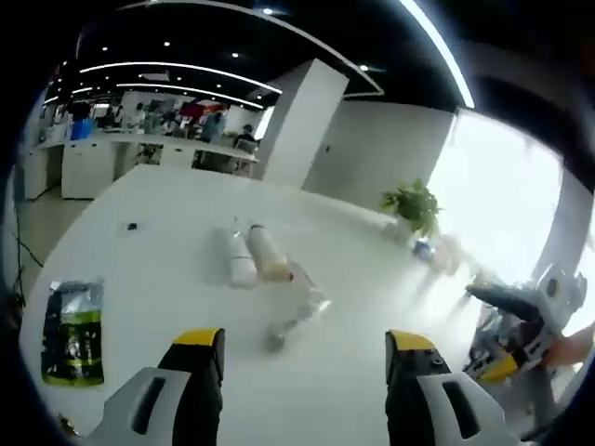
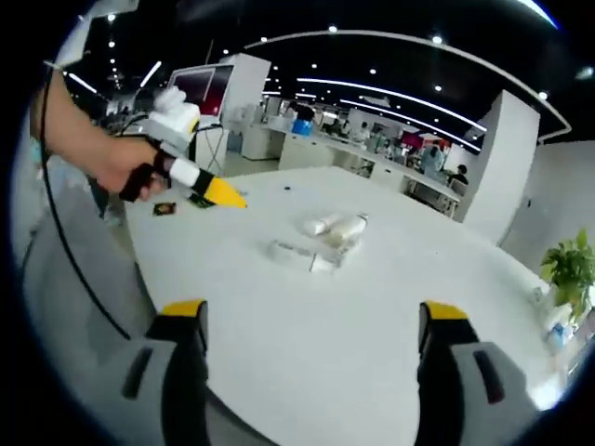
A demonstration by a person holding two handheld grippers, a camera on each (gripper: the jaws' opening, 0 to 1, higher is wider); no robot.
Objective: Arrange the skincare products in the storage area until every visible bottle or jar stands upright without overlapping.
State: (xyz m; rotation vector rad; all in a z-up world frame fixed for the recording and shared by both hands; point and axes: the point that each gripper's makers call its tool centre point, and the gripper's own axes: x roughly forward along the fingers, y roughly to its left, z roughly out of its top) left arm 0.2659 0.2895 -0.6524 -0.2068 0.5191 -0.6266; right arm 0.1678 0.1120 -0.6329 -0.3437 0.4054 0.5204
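Left gripper view: the left gripper [image 1: 305, 348] is held wide open and empty. Two bottles [image 1: 253, 255] are seen lying flat mid-table [image 1: 139, 195], straight ahead, long axes pointing away.

Right gripper view: the right gripper [image 2: 314, 321] is likewise spread and empty; bottles lie ahead, well apart. Neither gripper is judged clearly nearer.

Open-plan office or lab floor: big white table [image 2: 307, 316], black ceiling with long curved LED strips [image 1: 177, 70] and spotlights. White counters [image 1: 84, 163] at the back with people at them, white square column [image 1: 302, 125], potted plant [image 1: 412, 204] by a bright window.
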